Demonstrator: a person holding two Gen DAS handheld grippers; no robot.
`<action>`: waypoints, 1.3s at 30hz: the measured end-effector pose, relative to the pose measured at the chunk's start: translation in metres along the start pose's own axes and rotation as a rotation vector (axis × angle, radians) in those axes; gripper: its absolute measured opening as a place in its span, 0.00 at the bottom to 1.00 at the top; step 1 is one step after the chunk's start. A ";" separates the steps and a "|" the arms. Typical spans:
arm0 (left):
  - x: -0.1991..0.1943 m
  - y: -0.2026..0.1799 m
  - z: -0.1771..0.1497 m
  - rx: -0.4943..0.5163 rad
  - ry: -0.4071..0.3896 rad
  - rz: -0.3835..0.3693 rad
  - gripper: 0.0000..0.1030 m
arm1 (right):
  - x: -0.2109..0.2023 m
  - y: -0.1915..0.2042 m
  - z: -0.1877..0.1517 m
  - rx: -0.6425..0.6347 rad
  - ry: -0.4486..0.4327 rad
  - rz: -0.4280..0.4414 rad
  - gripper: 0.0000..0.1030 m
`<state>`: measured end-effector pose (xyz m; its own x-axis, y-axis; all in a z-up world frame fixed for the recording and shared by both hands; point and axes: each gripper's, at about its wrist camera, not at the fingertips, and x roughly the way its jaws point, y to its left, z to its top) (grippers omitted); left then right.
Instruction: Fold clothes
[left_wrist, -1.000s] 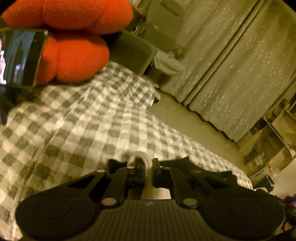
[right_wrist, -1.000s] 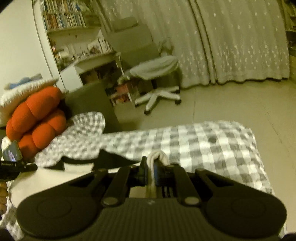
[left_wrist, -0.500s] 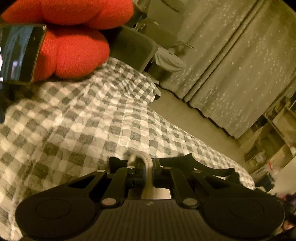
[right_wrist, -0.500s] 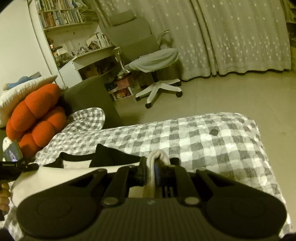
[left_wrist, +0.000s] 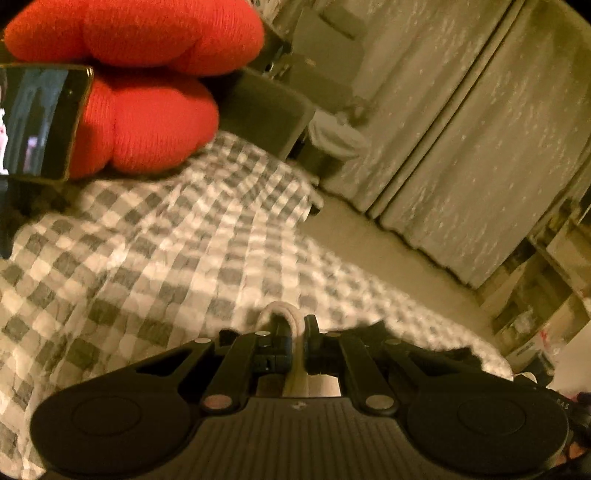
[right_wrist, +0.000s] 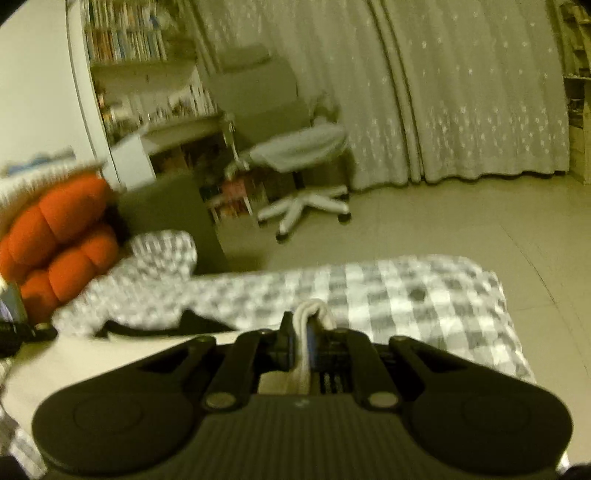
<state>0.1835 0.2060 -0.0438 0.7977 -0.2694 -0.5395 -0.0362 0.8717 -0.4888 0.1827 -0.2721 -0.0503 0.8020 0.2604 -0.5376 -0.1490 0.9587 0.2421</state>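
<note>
- The cream and black garment (right_wrist: 110, 350) is spread over the grey-and-white checked bedspread (right_wrist: 424, 295), long axis running from the right gripper (right_wrist: 303, 328) toward the orange knitted cushion (right_wrist: 59, 240).
- Both pairs of jaws are pinched tight on cream fabric folds; same for the left gripper (left_wrist: 293, 332).

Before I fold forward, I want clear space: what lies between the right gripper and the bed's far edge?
Only bare checkered bedspread, seen from the right wrist.
</note>
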 end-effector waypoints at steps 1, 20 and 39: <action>0.002 0.001 -0.001 0.003 0.011 0.003 0.04 | 0.002 0.001 -0.001 -0.008 0.011 -0.004 0.08; -0.008 -0.001 0.011 0.006 -0.055 -0.054 0.04 | -0.012 0.006 0.019 0.003 -0.107 0.038 0.07; -0.002 -0.001 0.007 0.028 -0.035 0.003 0.06 | 0.012 0.013 0.000 -0.051 -0.035 -0.075 0.07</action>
<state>0.1868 0.2087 -0.0375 0.8181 -0.2527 -0.5165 -0.0222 0.8837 -0.4676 0.1904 -0.2565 -0.0531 0.8315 0.1844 -0.5241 -0.1162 0.9802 0.1604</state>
